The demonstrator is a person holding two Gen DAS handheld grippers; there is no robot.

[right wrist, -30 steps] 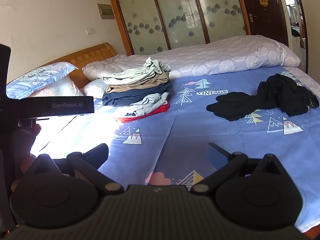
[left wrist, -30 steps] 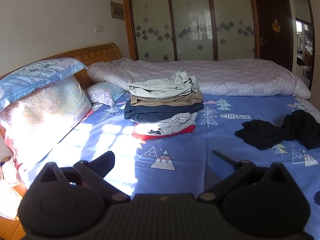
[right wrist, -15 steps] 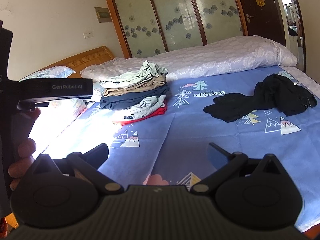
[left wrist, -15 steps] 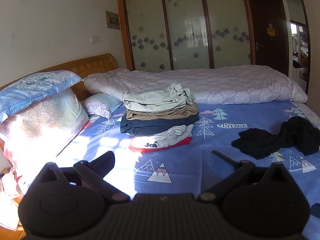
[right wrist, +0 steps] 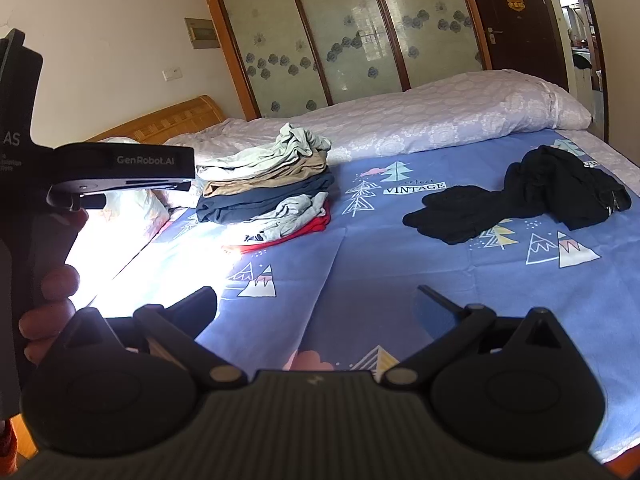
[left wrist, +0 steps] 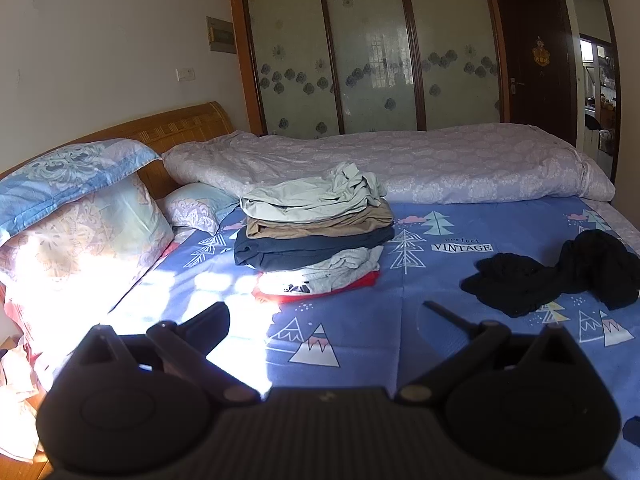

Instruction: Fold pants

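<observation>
We hold the left gripper (left wrist: pixel 326 312) and right gripper (right wrist: pixel 316 298) above the bed (right wrist: pixel 400 280), fingers spread wide, touching nothing; the black pants (right wrist: pixel 520 196) lie crumpled on the sheet well ahead, long axis running left-right, right of the folded stack (right wrist: pixel 268 184)

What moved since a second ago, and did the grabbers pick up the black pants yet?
Both views tilted up a little; nothing was picked up. The left gripper and right gripper stayed open and empty. The black pants stayed crumpled on the bed sheet; the clothes pile is untouched.
</observation>
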